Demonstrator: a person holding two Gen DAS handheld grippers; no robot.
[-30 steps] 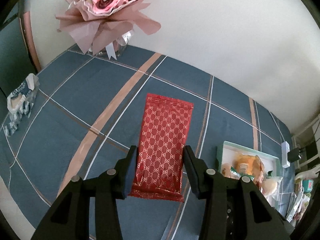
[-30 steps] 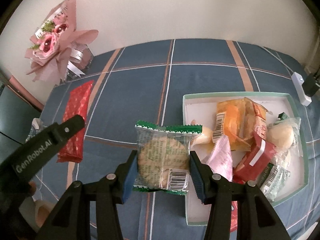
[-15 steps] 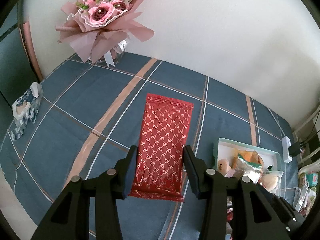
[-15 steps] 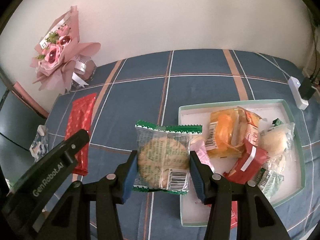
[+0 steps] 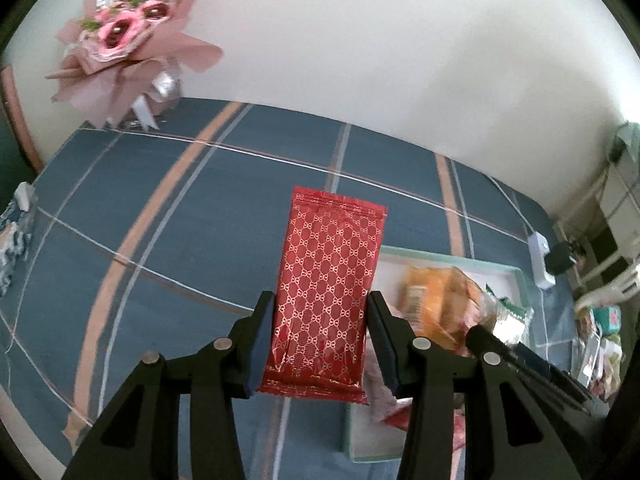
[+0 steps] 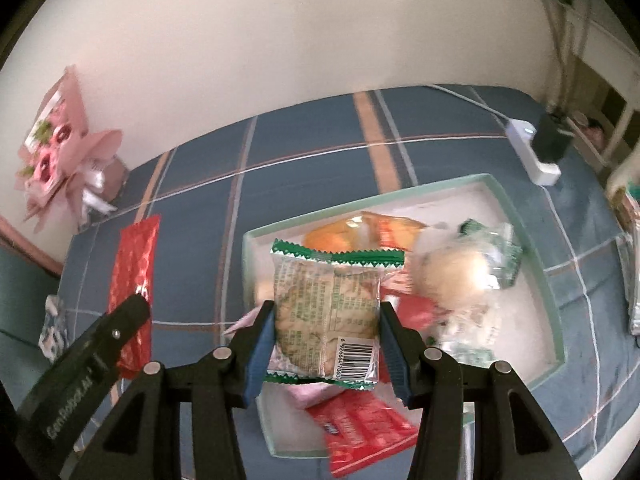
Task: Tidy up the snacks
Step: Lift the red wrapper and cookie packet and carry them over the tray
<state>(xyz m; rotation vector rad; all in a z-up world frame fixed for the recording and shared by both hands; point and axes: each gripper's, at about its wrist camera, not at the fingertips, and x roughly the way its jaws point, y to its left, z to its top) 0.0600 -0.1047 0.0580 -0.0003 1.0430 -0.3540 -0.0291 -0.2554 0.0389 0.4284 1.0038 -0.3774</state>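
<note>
My left gripper is shut on a long red patterned snack packet, held above the blue plaid tablecloth at the left edge of a pale green tray. My right gripper is shut on a clear cookie packet with green serrated ends, held over the left part of the same tray. In the right wrist view the red packet and the left gripper show at the left. Several snacks lie in the tray: an orange packet, a round bun in clear wrap, a red packet.
A pink flower bouquet stands at the back left by the wall. A white power strip with a black plug lies at the back right. A tissue pack rests at the table's left edge. More packets clutter the far right.
Both grippers have moved right with their packets: the tray now lies under the cookie packet, and the red packet has come up to the tray's left edge. Both grips are unchanged.
</note>
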